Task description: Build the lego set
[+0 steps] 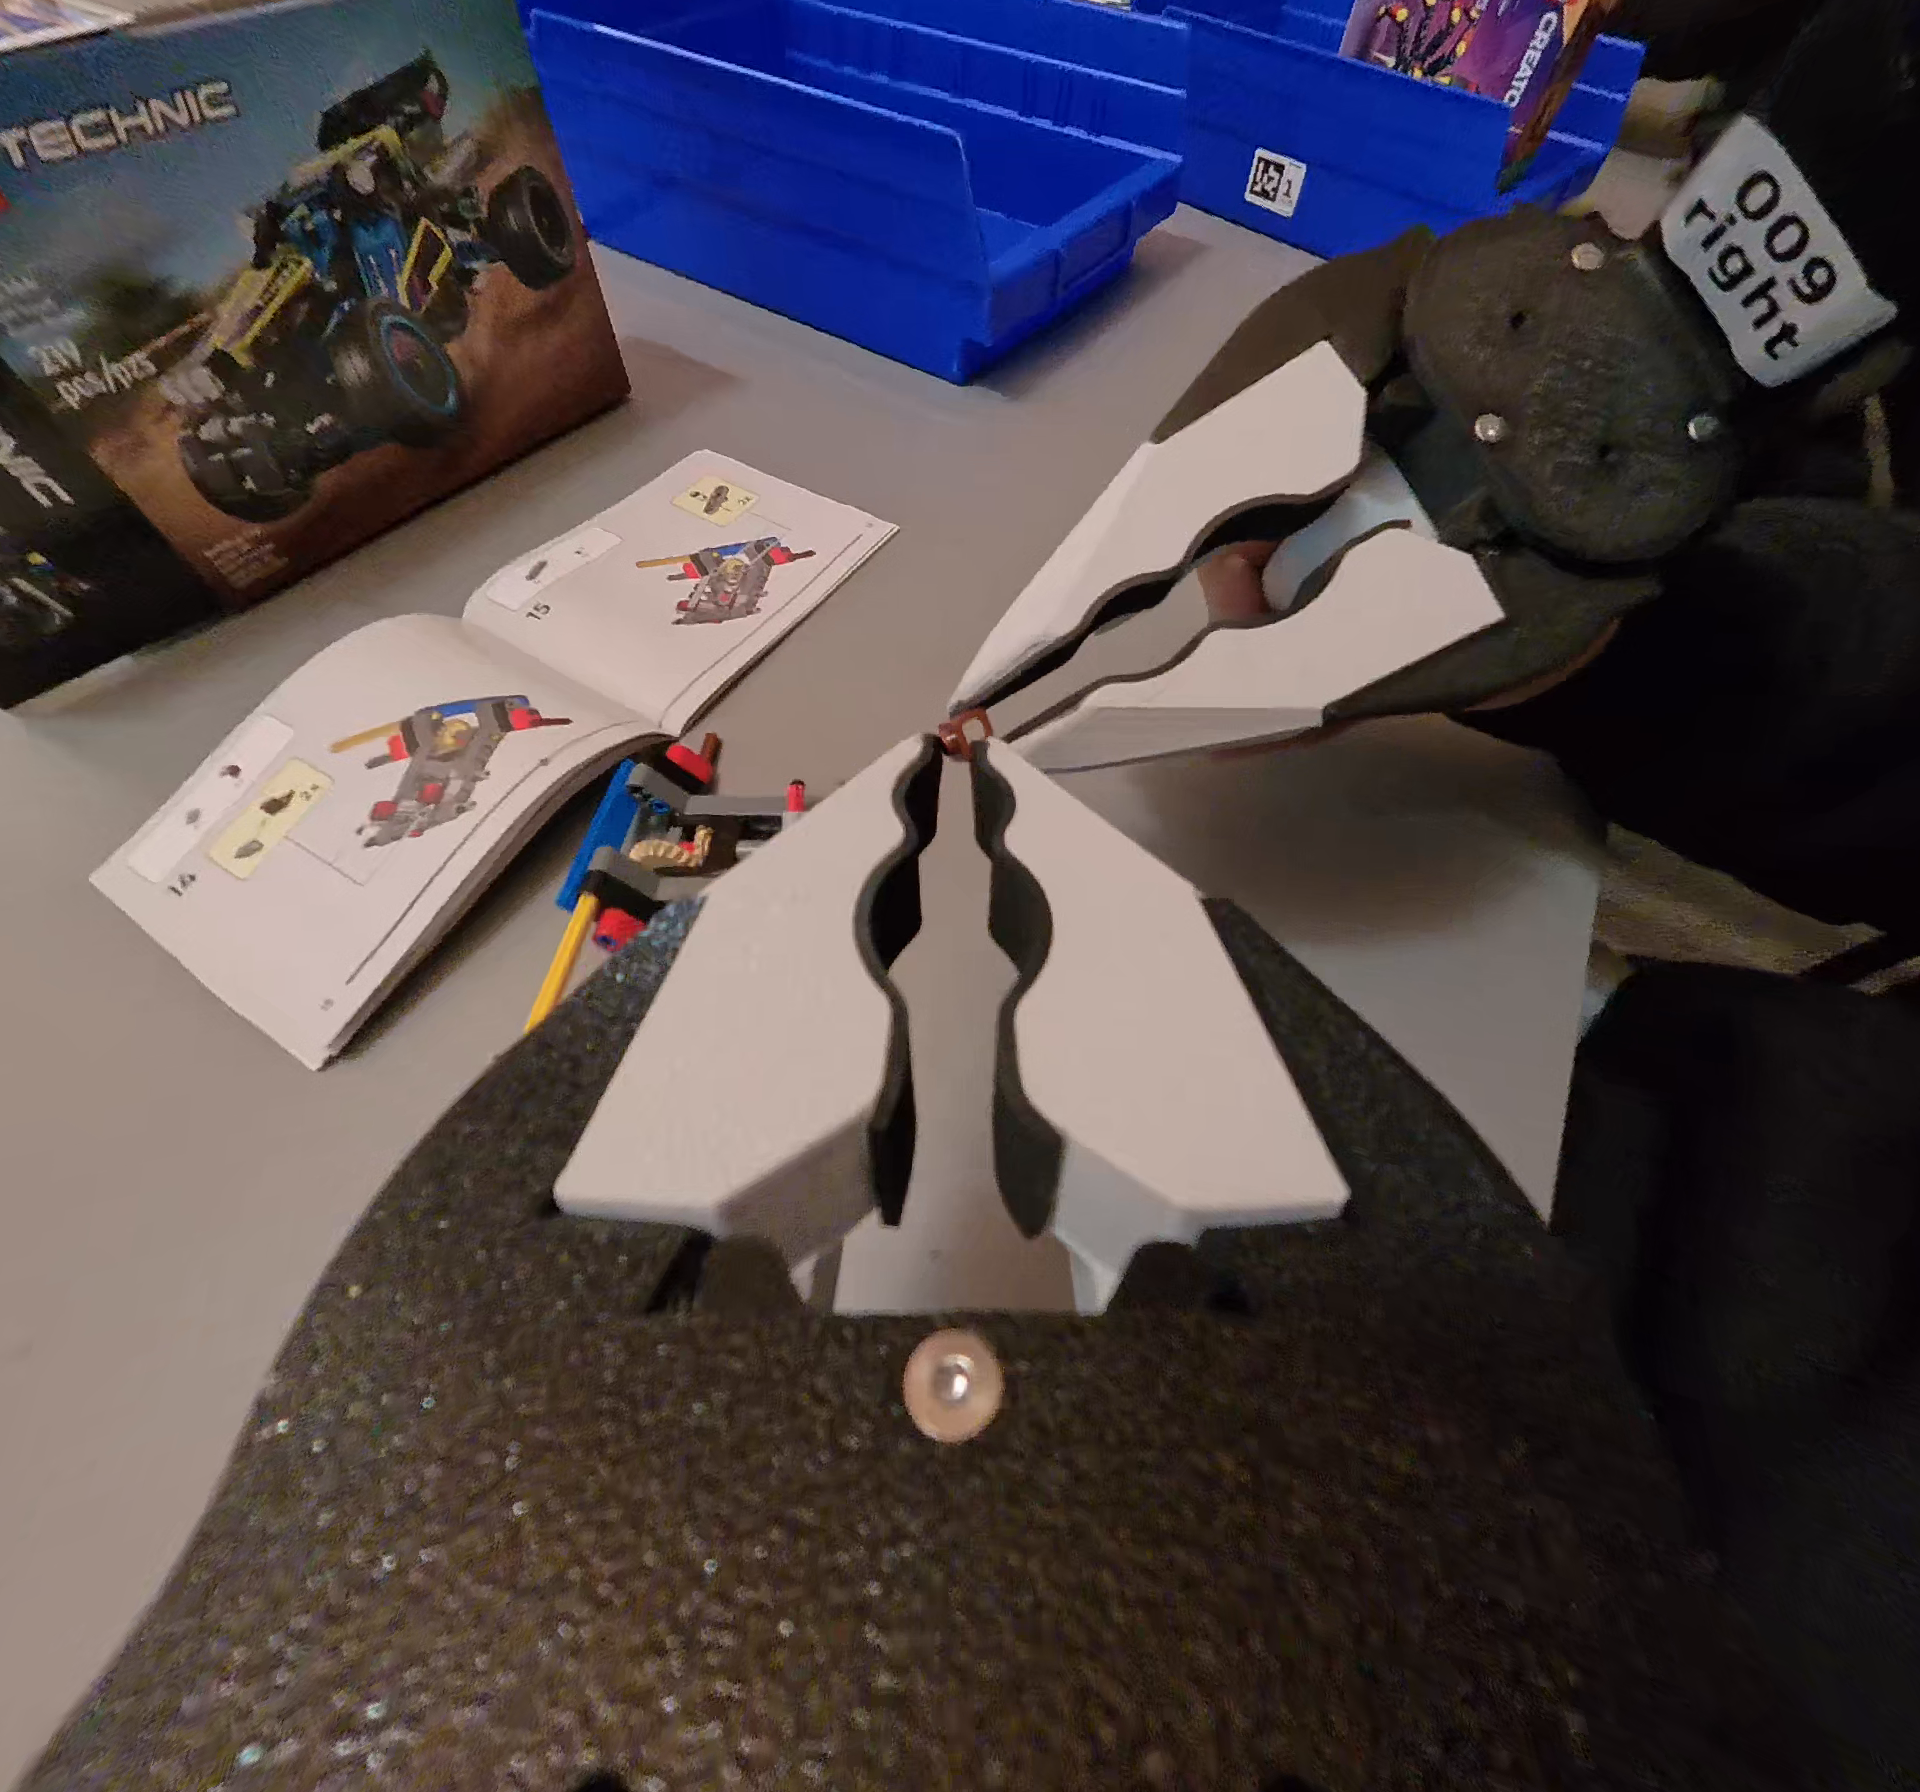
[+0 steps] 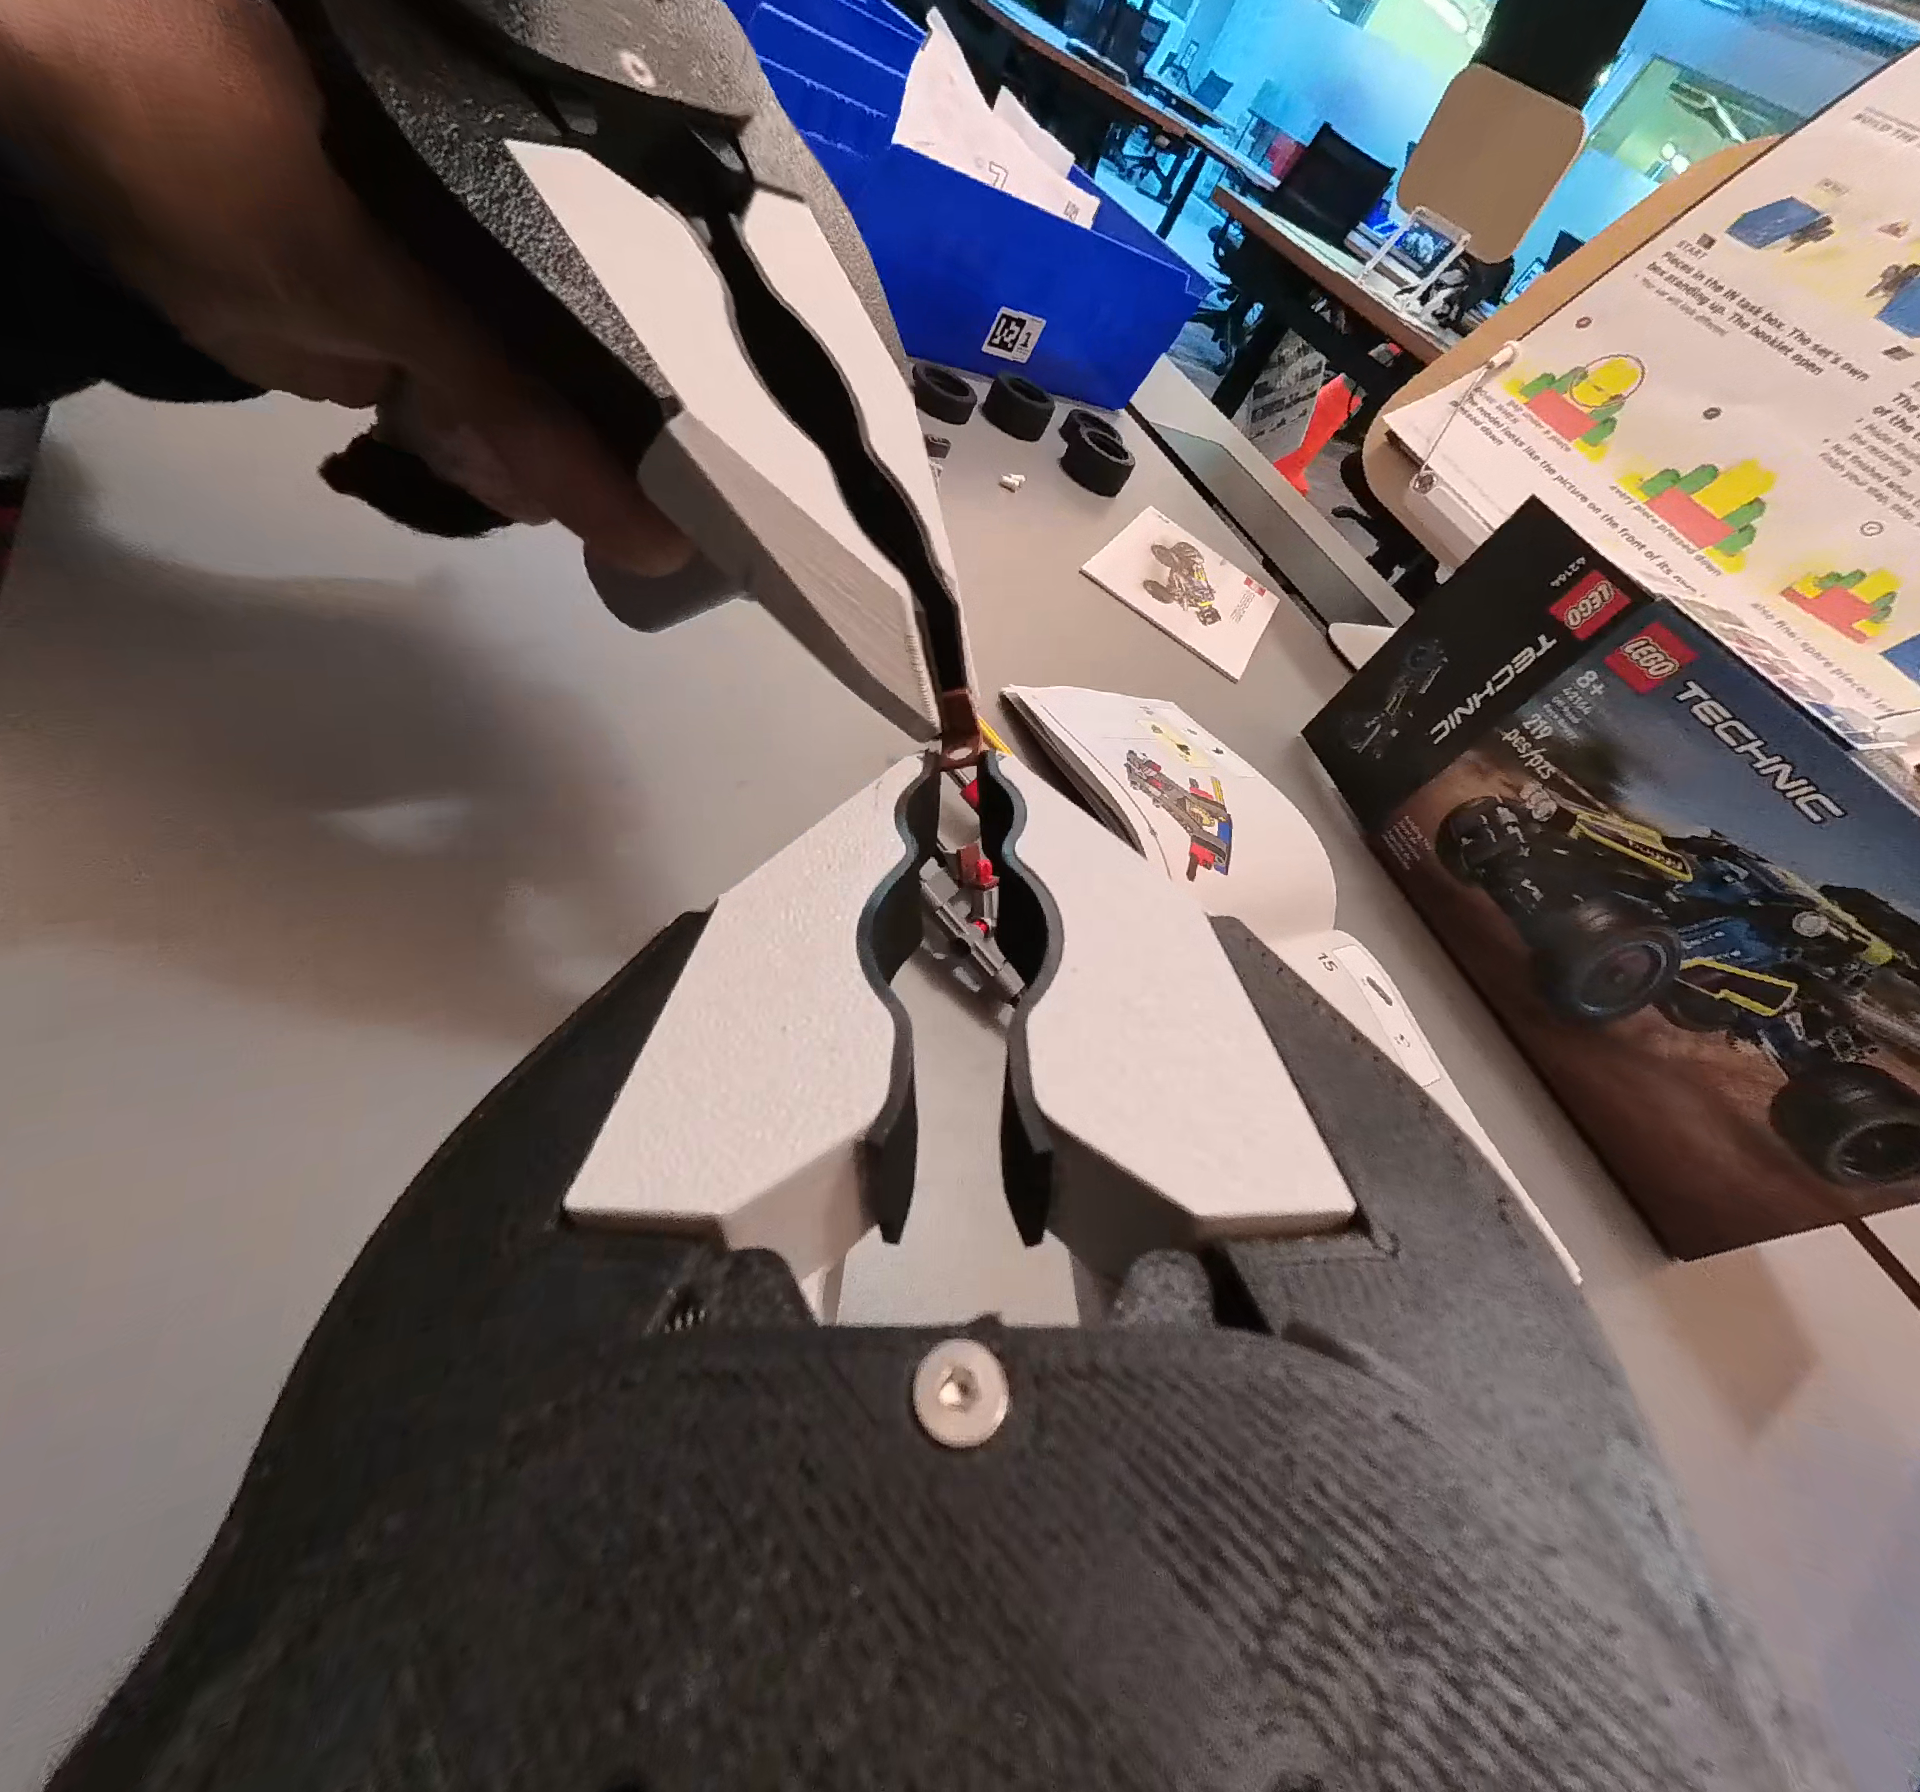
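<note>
A small brown piece (image 1: 964, 732) is pinched between the tips of both grippers, above the table. My left gripper (image 1: 951, 753) is shut on it from below in the left wrist view. My right gripper (image 1: 985, 709) comes in from the right and is shut on the same piece. In the right wrist view the brown piece (image 2: 958, 726) runs from the left gripper (image 2: 948, 698), at upper left, to my right gripper (image 2: 956, 768). The partly built grey, blue and red model (image 1: 665, 833) lies on the table beside the open instruction booklet (image 1: 447, 734). It shows through the finger gap (image 2: 971, 927).
The set's box (image 1: 281, 288) stands at the left. Blue bins (image 1: 862, 153) stand along the back. Black tyres (image 2: 1039, 407), a small leaflet (image 2: 1184, 589) and a white peg (image 2: 1010, 482) lie on the grey table (image 1: 156, 1223). An instruction board (image 2: 1714, 392) leans at the right. Only a small space, under 4 cm, lies between the two pairs of fingers.
</note>
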The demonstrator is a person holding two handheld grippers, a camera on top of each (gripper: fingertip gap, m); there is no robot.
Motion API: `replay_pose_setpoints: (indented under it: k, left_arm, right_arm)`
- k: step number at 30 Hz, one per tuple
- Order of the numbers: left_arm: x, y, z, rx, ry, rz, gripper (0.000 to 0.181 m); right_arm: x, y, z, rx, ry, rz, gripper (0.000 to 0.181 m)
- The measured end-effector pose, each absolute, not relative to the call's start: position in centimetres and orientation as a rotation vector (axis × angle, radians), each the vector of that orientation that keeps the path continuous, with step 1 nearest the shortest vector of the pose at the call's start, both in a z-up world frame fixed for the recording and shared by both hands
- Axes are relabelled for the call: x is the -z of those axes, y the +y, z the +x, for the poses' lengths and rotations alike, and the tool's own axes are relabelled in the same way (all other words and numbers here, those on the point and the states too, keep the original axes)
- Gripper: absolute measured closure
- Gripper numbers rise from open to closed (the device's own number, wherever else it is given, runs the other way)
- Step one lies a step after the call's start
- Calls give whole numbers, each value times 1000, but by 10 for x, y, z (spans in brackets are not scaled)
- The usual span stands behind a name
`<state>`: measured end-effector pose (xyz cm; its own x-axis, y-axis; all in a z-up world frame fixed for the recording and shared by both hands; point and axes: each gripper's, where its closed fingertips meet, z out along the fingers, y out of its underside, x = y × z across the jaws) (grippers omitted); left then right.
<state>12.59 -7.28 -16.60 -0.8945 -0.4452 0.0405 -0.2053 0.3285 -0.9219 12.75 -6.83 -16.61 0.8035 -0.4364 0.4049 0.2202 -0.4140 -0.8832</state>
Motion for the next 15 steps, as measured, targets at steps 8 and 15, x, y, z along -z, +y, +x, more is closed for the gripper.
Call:
replay_pose_setpoints:
  k: [8,15]
  left_arm:
    - [164,-73,129,1644,2372,-755,181]
    - [169,-76,130,1571,2407,-793,181]
  right_arm:
    - [162,-66,129,808,144,-1809,167]
    - [164,-65,130,986,55,-1853,171]
